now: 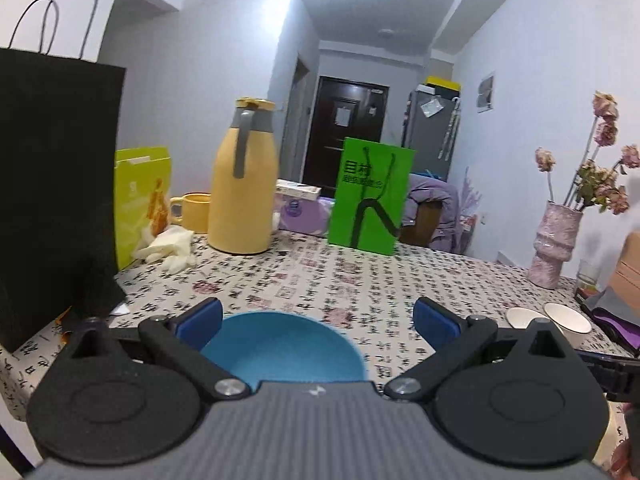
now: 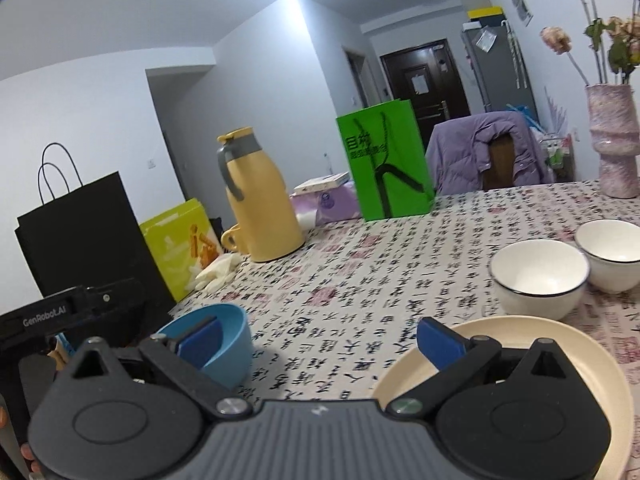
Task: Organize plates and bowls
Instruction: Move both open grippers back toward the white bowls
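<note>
A blue bowl [image 1: 280, 346] sits on the patterned tablecloth just under my left gripper [image 1: 318, 320], which is open and empty above it. The blue bowl also shows in the right wrist view [image 2: 224, 336] at the left. My right gripper [image 2: 320, 338] is open and empty, its right finger over the near rim of a cream plate [image 2: 560, 344]. Two white bowls with dark rims stand side by side beyond the plate, one nearer [image 2: 540, 276] and one farther right [image 2: 612, 252]; they also show in the left wrist view [image 1: 524, 316], [image 1: 568, 318].
A yellow jug [image 1: 244, 184] with a yellow mug [image 1: 194, 212], a green paper bag [image 1: 370, 196], a black paper bag [image 1: 52, 184], a yellow-green bag [image 1: 140, 200] and pale gloves [image 1: 168, 248] line the table's far and left sides. A pink vase [image 1: 554, 240] stands at the right.
</note>
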